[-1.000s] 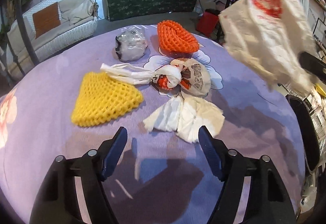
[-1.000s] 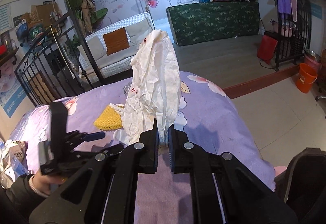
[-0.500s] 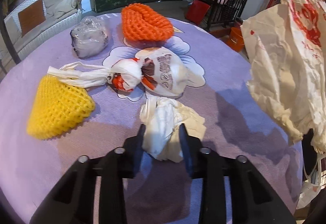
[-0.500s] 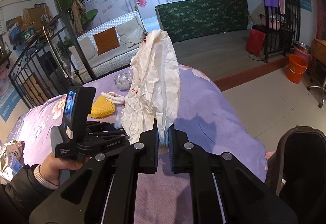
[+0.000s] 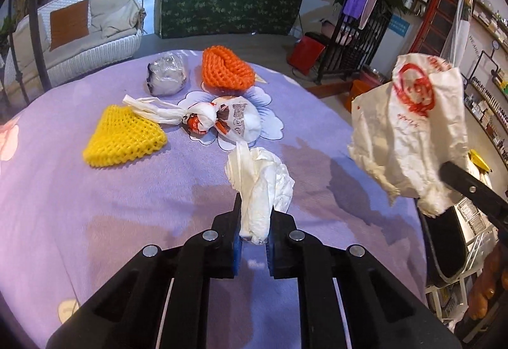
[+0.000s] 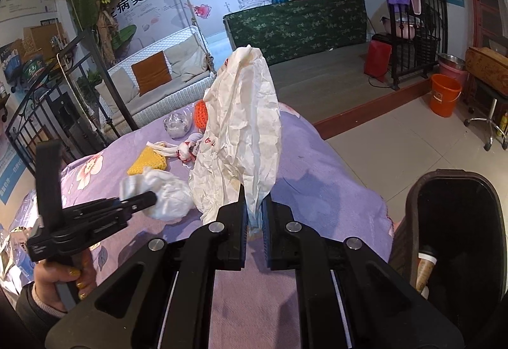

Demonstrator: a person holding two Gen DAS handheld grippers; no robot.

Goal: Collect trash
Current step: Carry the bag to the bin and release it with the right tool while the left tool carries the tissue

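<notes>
The left gripper pinches crumpled white tissue, while the right gripper clamps a printed plastic bag just beyond its fingers.

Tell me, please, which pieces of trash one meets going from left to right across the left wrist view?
Yellow net → grey wrap → orange net → tissue in the left gripper → white bag held by the right gripper.

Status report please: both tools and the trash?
Left tool shut on crumpled white tissue. Right tool shut on crinkled white plastic bag. Nothing blocking.
</notes>
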